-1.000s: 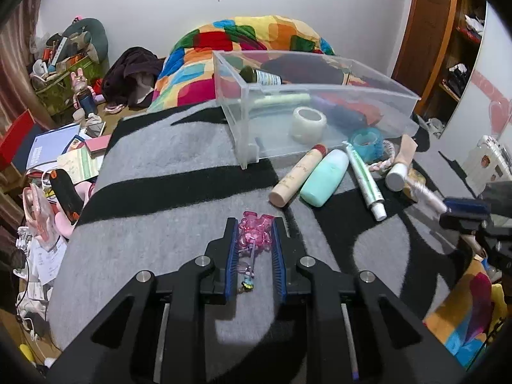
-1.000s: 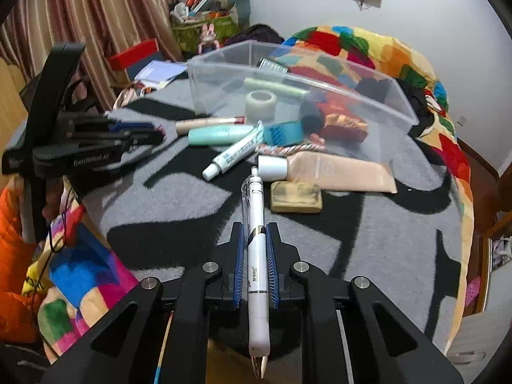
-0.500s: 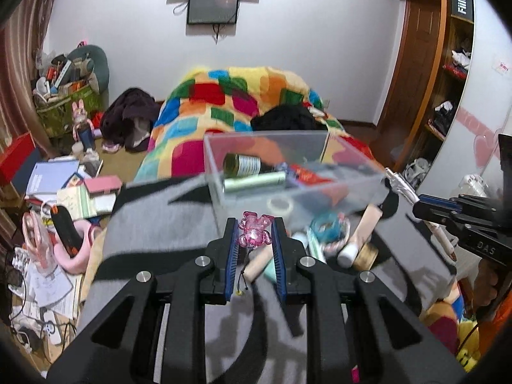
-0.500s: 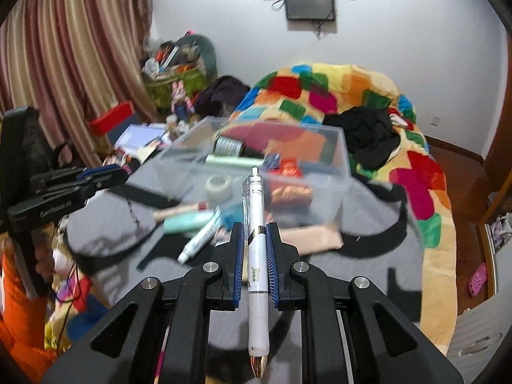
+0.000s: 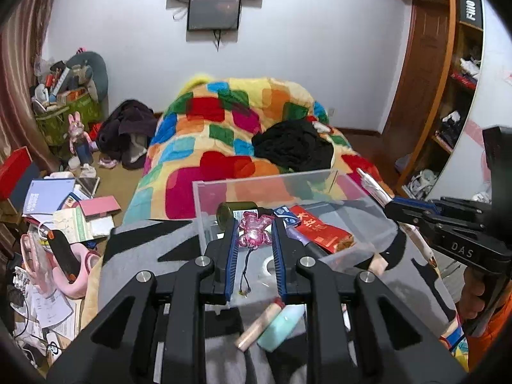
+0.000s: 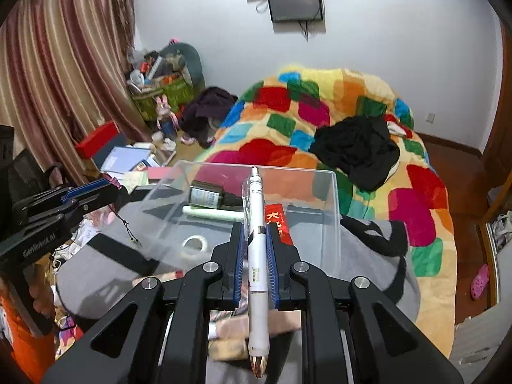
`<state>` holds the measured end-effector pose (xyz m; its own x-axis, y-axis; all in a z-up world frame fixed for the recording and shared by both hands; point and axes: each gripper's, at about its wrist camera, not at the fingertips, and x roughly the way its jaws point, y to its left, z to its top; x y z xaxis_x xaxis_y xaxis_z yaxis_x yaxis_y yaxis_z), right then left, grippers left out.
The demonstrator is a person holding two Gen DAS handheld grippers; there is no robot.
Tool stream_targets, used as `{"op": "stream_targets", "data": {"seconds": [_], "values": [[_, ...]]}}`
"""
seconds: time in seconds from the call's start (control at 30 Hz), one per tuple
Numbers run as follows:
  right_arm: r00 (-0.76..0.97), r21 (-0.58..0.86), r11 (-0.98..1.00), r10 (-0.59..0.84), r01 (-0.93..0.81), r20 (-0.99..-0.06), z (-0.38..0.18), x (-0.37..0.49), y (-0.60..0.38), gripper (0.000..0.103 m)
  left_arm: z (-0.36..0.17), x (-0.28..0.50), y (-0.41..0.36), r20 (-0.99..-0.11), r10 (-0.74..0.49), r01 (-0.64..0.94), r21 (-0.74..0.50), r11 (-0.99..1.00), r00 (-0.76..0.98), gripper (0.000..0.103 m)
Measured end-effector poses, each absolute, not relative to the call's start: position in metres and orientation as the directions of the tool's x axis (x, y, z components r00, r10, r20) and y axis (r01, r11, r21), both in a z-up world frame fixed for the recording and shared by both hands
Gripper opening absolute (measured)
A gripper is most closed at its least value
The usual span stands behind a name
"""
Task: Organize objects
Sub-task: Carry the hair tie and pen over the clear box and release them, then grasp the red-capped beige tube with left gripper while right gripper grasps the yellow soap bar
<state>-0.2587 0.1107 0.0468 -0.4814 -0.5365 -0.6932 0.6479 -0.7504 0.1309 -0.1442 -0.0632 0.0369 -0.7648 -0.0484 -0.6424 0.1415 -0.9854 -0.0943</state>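
My left gripper (image 5: pixel 254 235) is shut on a pink translucent bear charm (image 5: pixel 255 230) whose dark cord dangles below, held over the near edge of the clear plastic bin (image 5: pixel 358 192). My right gripper (image 6: pixel 256 240) is shut on a white pen (image 6: pixel 257 249) that points toward the same clear bin (image 6: pixel 334 211). The bin holds a dark green bottle (image 6: pixel 206 196), a pale green tube (image 6: pixel 211 213), a tape roll (image 6: pixel 194 244) and a red packet (image 5: pixel 316 228). Each gripper also shows in the other's view: the right gripper (image 5: pixel 392 206) at the right, the left gripper (image 6: pixel 115 184) at the left.
A beige tube (image 5: pixel 259 324) and a mint bottle (image 5: pixel 281 324) lie on the grey-and-black blanket (image 5: pixel 134 275) in front of the bin. A patchwork quilt (image 6: pixel 288 121) with black clothes (image 6: pixel 358 150) lies behind. Books and clutter (image 5: pixel 64 211) cover the floor at left.
Both grippers have risen and moved toward the bin, carrying the charm and the pen. The bin now lies right beneath them and the loose items have slid low in view.
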Motion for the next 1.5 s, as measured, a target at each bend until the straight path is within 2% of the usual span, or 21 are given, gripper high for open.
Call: {"op": "stream_targets", "data": {"seconds": [0.17, 0.33, 0.47, 0.7, 0.77, 1.0, 1.23, 1.37, 1.5], "values": [[-0.421, 0.122, -0.748, -0.491, 0.652, -0.763, 0.027, -0.288, 0.091, 0.012, 0.007, -0.179, -0.07, -0.73, -0.03, 0.143, -0.094, -0.985, -0.683, 0.02], [-0.364, 0.112, -0.735, -0.454, 0.668, -0.814, 0.007, -0.302, 0.08, 0.012, -0.013, -0.191, -0.072, -0.778, 0.005, 0.129, -0.11, -0.986, -0.628, 0.02], [-0.338, 0.1, -0.721, -0.436, 0.685, -0.834, 0.0, -0.303, 0.073, 0.013, -0.016, -0.192, -0.068, -0.786, 0.022, 0.114, -0.118, -0.986, -0.618, 0.02], [-0.349, 0.1, -0.7, -0.468, 0.707, -0.812, 0.014, -0.29, 0.076, 0.015, 0.001, -0.181, -0.062, -0.759, 0.025, 0.097, -0.116, -0.989, -0.651, 0.021], [-0.356, 0.098, -0.698, -0.475, 0.709, -0.805, 0.018, -0.286, 0.078, 0.02, 0.007, -0.177, -0.06, -0.748, 0.02, 0.092, -0.108, -0.99, -0.664, 0.024], [-0.396, 0.096, -0.69, -0.518, 0.718, -0.758, 0.037, -0.261, 0.096, 0.028, 0.025, -0.152, -0.052, -0.707, 0.014, 0.071, -0.091, -0.993, -0.707, 0.039], [-0.422, 0.101, -0.682, -0.555, 0.724, -0.717, 0.045, -0.232, 0.12, 0.042, 0.029, -0.122, -0.052, -0.682, 0.001, 0.083, -0.091, -0.992, -0.731, 0.051], [-0.426, 0.115, -0.682, -0.569, 0.722, -0.703, 0.042, -0.218, 0.134, 0.051, 0.021, -0.106, -0.055, -0.687, -0.009, 0.092, -0.085, -0.992, -0.727, 0.053], [-0.417, 0.123, -0.682, -0.568, 0.721, -0.709, 0.033, -0.205, 0.143, 0.054, 0.003, -0.099, -0.06, -0.716, -0.015, 0.104, -0.081, -0.991, -0.698, 0.053]]}}
